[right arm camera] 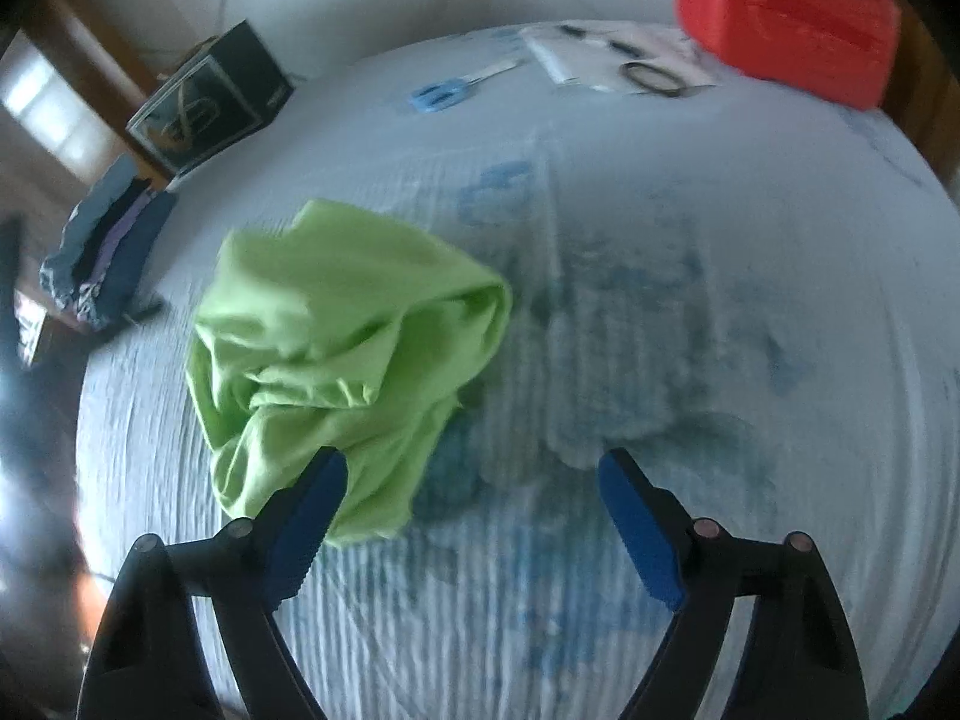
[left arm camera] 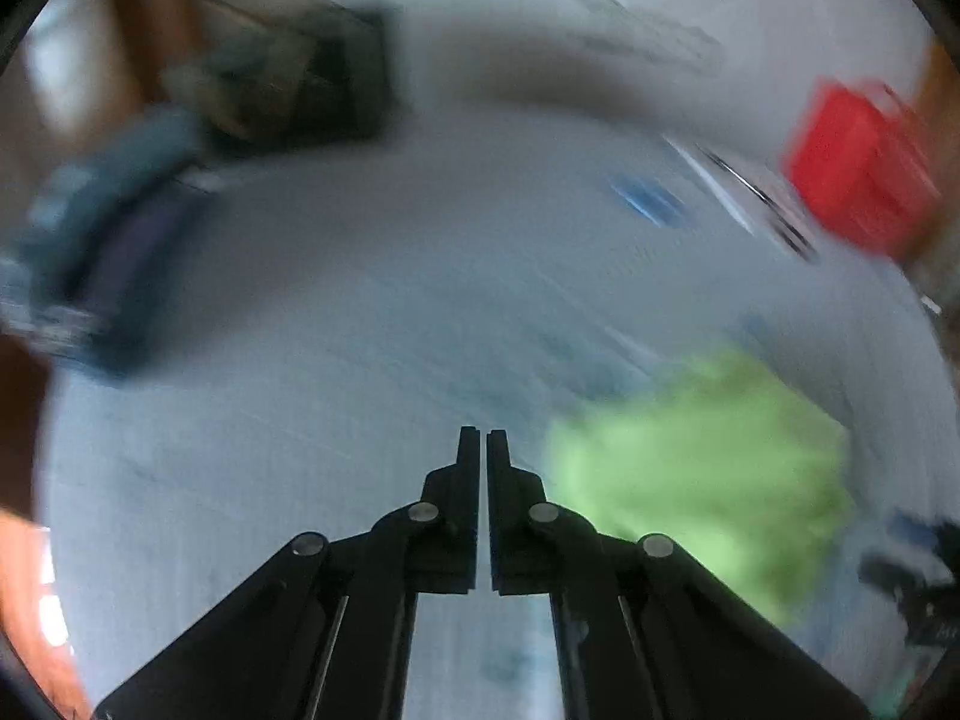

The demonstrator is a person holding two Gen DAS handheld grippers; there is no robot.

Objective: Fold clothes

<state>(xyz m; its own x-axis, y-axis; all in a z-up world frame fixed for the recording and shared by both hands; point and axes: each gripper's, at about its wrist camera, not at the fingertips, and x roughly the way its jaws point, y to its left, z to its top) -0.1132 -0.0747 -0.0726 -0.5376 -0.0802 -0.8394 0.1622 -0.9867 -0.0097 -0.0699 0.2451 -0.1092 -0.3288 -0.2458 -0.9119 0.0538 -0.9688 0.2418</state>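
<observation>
A crumpled light green garment [right arm camera: 336, 348] lies in a heap on a pale blue striped cloth [right arm camera: 690, 312] that covers the table. My right gripper [right arm camera: 474, 474] is open and empty, above the cloth, with its left finger over the garment's near edge. The left wrist view is blurred by motion. There my left gripper [left arm camera: 483, 438] is shut and empty, above bare cloth, with the green garment [left arm camera: 702, 474] to its right.
A stack of folded blue and purple clothes [right arm camera: 102, 252] sits at the left edge. A dark box [right arm camera: 210, 99] stands at the back left. A red box [right arm camera: 786, 6], blue-handled scissors [right arm camera: 444, 90] and papers [right arm camera: 606, 54] lie at the back.
</observation>
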